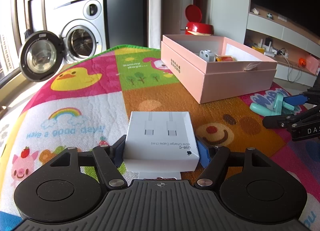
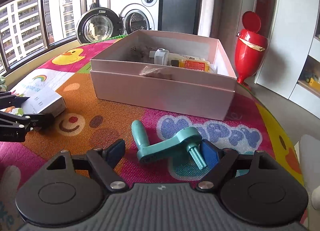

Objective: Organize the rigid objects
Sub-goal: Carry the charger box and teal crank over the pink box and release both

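My left gripper (image 1: 162,147) is shut on a white USB-C cable box (image 1: 160,135), which rests on the colourful play mat; it also shows in the right wrist view (image 2: 43,100). My right gripper (image 2: 162,152) is open around a teal plastic crank handle (image 2: 166,147) lying on the mat; the right blue pad (image 2: 209,155) is next to its peg, the left pad is apart from it. The crank also shows in the left wrist view (image 1: 270,107). An open pink box (image 2: 160,91) holds a grey part (image 2: 161,56) and an orange-yellow item (image 2: 192,65).
A red bin with a raised lid (image 2: 250,51) stands right of the pink box (image 1: 220,79). A washing machine with its door open (image 2: 136,19) is behind the mat. Windows are on the left, shelves (image 1: 280,51) on the right.
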Motion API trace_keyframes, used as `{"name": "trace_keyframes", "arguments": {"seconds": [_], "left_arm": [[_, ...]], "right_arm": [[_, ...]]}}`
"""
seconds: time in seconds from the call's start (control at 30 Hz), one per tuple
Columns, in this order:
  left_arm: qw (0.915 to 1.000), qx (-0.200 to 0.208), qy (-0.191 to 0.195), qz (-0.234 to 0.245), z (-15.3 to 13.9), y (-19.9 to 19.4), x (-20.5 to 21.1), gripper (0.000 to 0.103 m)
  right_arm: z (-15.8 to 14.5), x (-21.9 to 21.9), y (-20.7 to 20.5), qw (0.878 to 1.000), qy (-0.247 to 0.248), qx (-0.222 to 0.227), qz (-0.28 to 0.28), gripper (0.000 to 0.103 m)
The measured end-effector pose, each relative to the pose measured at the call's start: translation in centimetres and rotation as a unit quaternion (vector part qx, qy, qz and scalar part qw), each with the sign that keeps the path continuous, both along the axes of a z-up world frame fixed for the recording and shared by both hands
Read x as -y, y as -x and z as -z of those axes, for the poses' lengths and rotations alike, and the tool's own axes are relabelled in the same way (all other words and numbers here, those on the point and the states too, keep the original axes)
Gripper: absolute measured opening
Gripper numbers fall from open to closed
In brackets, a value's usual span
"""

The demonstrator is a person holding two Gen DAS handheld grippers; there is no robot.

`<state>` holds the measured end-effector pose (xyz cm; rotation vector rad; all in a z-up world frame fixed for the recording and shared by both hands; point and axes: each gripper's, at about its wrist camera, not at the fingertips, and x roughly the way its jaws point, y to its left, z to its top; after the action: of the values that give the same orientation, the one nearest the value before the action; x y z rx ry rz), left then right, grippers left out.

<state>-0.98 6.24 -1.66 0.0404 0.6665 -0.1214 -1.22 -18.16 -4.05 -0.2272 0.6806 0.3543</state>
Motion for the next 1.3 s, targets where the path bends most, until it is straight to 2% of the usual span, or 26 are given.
{"name": "trace_keyframes", "arguments": {"seconds": [0.13, 0.33, 0.47, 0.7, 0.83, 0.93, 1.03, 1.13, 1.23, 1.3], "left_arm": [[1.0, 0.0, 0.0, 0.0, 0.0, 0.0, 0.0, 0.075], [1.0, 0.0, 0.0, 0.0, 0.0, 0.0, 0.0, 0.075], [1.0, 0.0, 0.0, 0.0, 0.0, 0.0, 0.0, 0.075], [1.0, 0.005, 0.005, -0.002, -0.1, 0.1, -0.1, 0.074], [0.9994, 0.015, 0.0, 0.031, -0.9, 1.1, 0.6, 0.074], [0.9959, 0.038, 0.009, 0.082, -2.9, 2.2, 1.5, 0.074], [0.9872, 0.091, 0.028, 0.128, -8.1, 1.0, 2.5, 0.074], [0.9761, 0.152, 0.042, 0.15, -13.9, -1.9, 3.6, 0.074], [0.968, 0.168, 0.073, 0.172, -17.6, -6.0, 4.9, 0.074], [0.9692, 0.153, 0.093, 0.169, -18.8, -9.9, 6.1, 0.074]], "right_arm": [[0.1, -1.1, 0.5, 1.0, 0.012, 0.006, -0.026, 0.082], [0.2, -1.4, -0.4, 1.0, 0.004, 0.008, -0.005, 0.082], [0.2, -1.5, 0.1, 1.0, 0.007, 0.017, -0.011, 0.066], [-0.3, -1.6, 1.5, 0.999, 0.02, 0.014, -0.023, 0.066], [-1.3, -1.0, 3.2, 0.999, 0.03, 0.02, -0.032, 0.066], [-3.4, 0.1, 4.6, 0.998, 0.032, 0.046, -0.039, 0.066], [-7.5, 0.8, 4.6, 0.994, 0.022, 0.099, -0.035, 0.066], [-12.2, 1.5, 3.5, 0.988, -0.01, 0.154, -0.021, 0.066], [-15.4, 1.5, 1.4, 0.978, -0.019, 0.206, 0.001, 0.066], [-16.1, 1.1, -0.8, 0.978, -0.024, 0.209, 0.004, 0.066]]}}
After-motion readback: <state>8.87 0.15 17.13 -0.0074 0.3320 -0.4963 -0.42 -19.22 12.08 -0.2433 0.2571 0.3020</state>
